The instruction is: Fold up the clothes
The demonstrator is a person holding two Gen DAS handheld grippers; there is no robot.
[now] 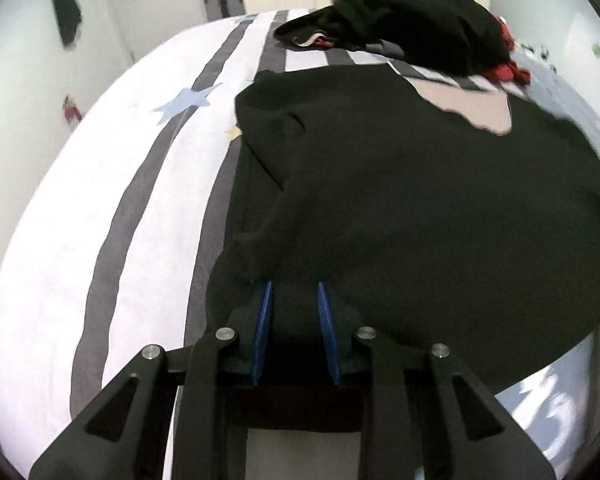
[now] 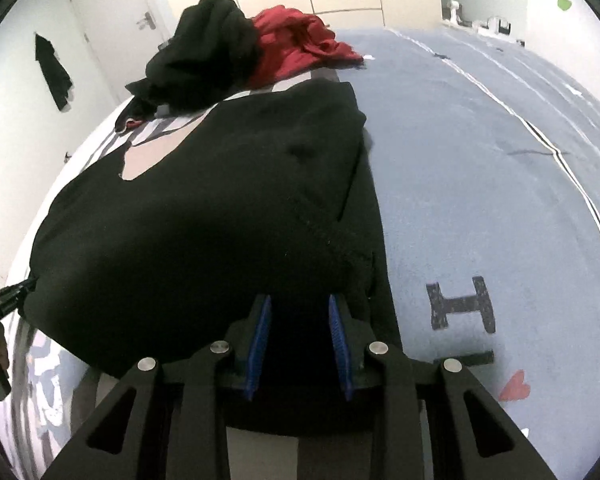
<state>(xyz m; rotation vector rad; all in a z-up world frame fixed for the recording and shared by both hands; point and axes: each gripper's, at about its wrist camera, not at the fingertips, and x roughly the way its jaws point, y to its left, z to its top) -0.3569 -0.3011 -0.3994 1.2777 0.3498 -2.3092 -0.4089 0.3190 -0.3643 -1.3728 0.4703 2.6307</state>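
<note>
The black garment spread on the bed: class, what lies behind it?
Behind the black garment sits a heap of black clothes with a red garment against it. Whatever is under that heap is covered.

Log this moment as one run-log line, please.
Stage: fold underway | left tongs: shut on large black fabric garment | right tongs: shut on same | surface: striped bedspread
</note>
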